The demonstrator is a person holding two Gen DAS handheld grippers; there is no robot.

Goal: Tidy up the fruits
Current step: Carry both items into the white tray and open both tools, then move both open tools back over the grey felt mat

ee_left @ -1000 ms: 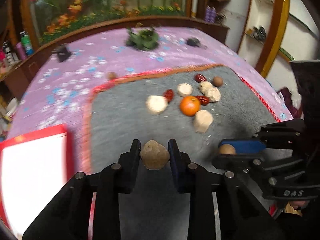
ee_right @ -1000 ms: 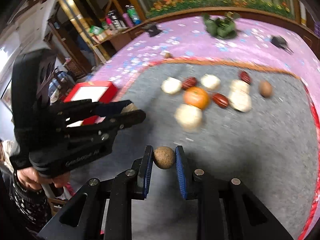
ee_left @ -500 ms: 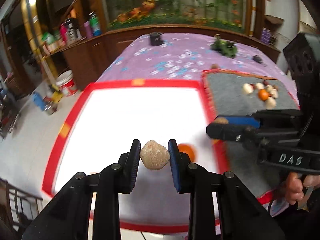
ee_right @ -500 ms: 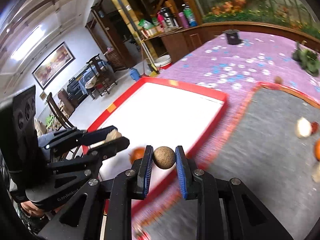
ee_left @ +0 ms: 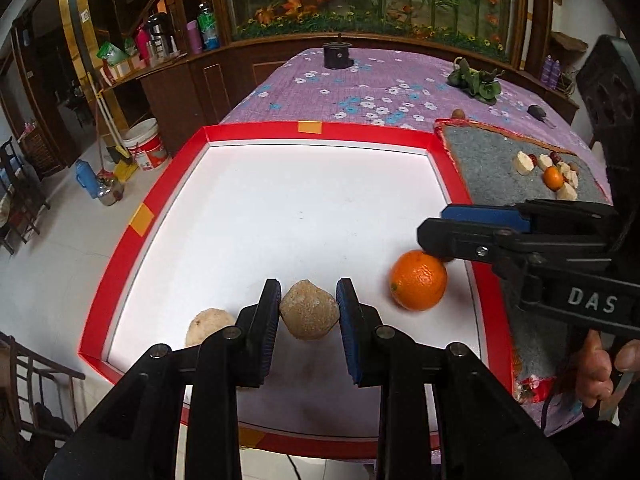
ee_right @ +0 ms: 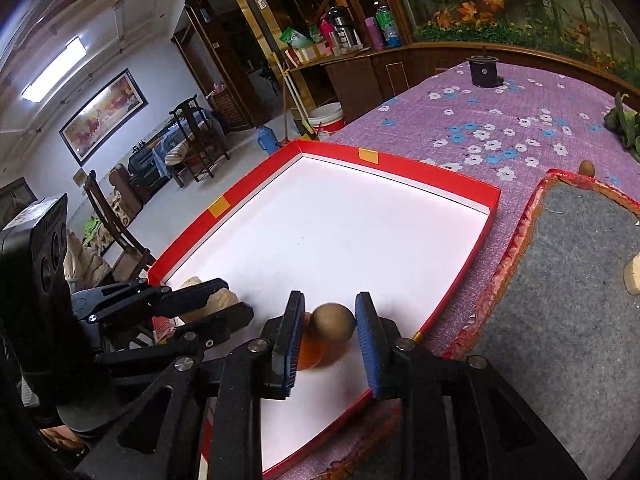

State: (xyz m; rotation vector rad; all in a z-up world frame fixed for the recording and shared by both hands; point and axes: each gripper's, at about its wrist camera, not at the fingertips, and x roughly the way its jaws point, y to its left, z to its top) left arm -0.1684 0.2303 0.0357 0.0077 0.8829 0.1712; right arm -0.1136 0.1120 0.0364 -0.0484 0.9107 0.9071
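Fruits: left gripper [ee_left: 308, 312] pinches a rough tan fruit [ee_left: 309, 314] low over the red-rimmed tray [ee_left: 120, 240]. Right gripper [ee_right: 329, 330] has its jaws slightly wider than a brown round fruit [ee_right: 333, 330]; whether it grips is unclear. Inside the tray's near edge: orange [ee_left: 418, 280], another tan fruit [ee_left: 210, 326]. Risk: released round fruits roll, knock the orange, or escape over the low rim.

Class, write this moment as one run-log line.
left tongs: gripping beige lumpy fruit over red tray | right tongs: round brown fruit between, grip unclear | orange in tray
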